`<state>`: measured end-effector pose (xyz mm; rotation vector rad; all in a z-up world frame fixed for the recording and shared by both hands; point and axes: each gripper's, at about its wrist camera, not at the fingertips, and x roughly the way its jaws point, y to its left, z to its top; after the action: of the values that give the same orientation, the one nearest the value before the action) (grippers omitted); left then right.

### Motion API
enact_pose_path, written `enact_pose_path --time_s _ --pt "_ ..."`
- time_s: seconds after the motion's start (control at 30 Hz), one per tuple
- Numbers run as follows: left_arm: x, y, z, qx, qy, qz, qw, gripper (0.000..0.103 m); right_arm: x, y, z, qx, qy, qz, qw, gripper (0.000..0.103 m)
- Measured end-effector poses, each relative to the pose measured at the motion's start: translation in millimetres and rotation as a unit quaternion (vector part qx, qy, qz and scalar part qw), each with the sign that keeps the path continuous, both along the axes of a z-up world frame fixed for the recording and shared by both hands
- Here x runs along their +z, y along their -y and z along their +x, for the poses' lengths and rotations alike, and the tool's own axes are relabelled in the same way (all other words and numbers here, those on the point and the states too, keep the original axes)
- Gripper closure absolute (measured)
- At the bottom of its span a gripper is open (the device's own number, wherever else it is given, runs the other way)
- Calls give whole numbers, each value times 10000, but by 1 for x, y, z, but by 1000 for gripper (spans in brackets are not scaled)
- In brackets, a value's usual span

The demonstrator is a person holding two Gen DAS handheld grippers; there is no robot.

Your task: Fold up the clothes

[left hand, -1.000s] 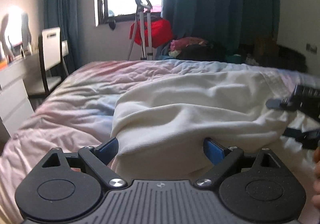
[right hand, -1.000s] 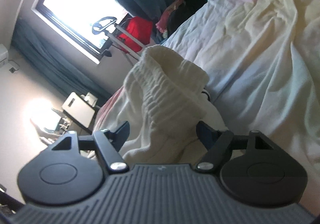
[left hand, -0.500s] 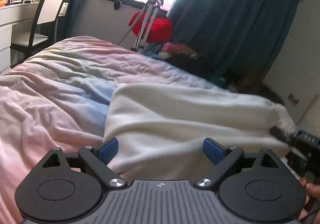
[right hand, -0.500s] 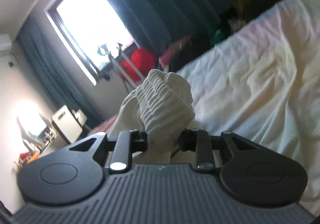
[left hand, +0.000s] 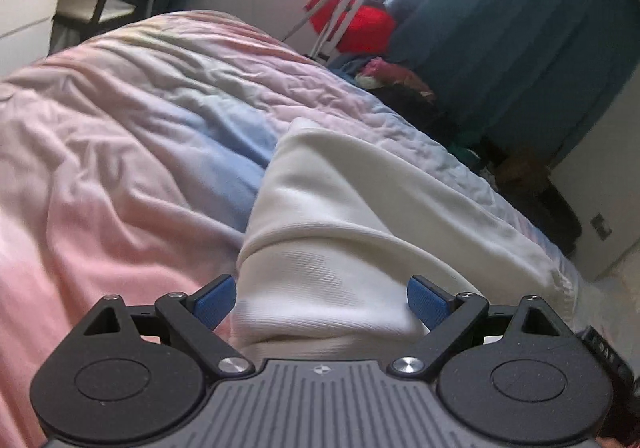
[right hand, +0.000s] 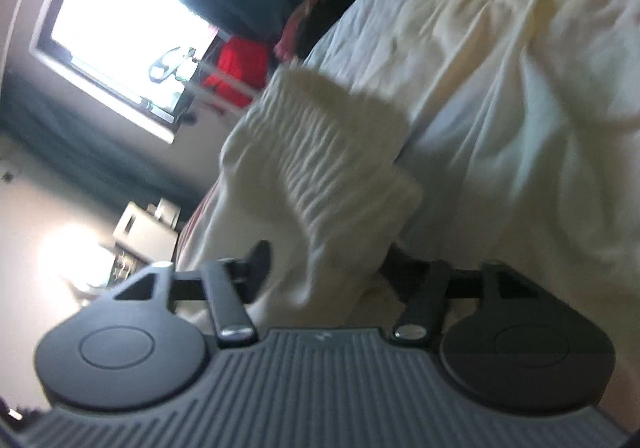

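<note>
Cream garment (left hand: 340, 232): soft matt knit cloth, finely ribbed; gathered elastic band (right hand: 320, 152) deeply ridged. Beneath the garment, bedspread (left hand: 120, 136): matt crinkled cloth. Left gripper (left hand: 322, 302): matt black plastic, grooved grey body, shiny metal screws, blue pads (left hand: 426, 304).

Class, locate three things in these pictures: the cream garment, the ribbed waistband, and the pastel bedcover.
cream garment (left hand: 344, 240), left wrist view, on the smooth folded panel ahead of the fingers.
ribbed waistband (right hand: 320, 152), right wrist view, on the gathered ribbing.
pastel bedcover (left hand: 120, 136), left wrist view, on a bare pink stretch.
</note>
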<state>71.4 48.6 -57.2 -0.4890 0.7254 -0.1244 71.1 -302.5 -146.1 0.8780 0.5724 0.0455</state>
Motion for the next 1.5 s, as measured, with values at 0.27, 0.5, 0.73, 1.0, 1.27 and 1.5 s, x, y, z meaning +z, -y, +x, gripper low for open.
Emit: enact_pose_path --time_s 0.27,0.5,0.73,1.0,1.27,1.5 --pt "-12 -5 8 68 -303 -232 9992 9 -12 -17 21 331 -341 -537 9974 16" --pt "-18 -4 11 35 -408 -304 9987 9 -13 -16 19 455 20 -41 9990 16" --pt "-24 -16 12 266 -427 -773 9957 9 -1 -8 8 523 766 631 9937 16" --pt "-39 -19 18 281 -556 -1163 9913 17 -11 -25 19 411 -32 -423 9983 48" --pt "-18 -5 8 87 -164 -1004 9948 52 11 -32 -2 225 312 -617 9974 66" --pt "24 19 -2 -406 242 -1234 9912 72 66 -10 -18 -44 787 -582 9952 69"
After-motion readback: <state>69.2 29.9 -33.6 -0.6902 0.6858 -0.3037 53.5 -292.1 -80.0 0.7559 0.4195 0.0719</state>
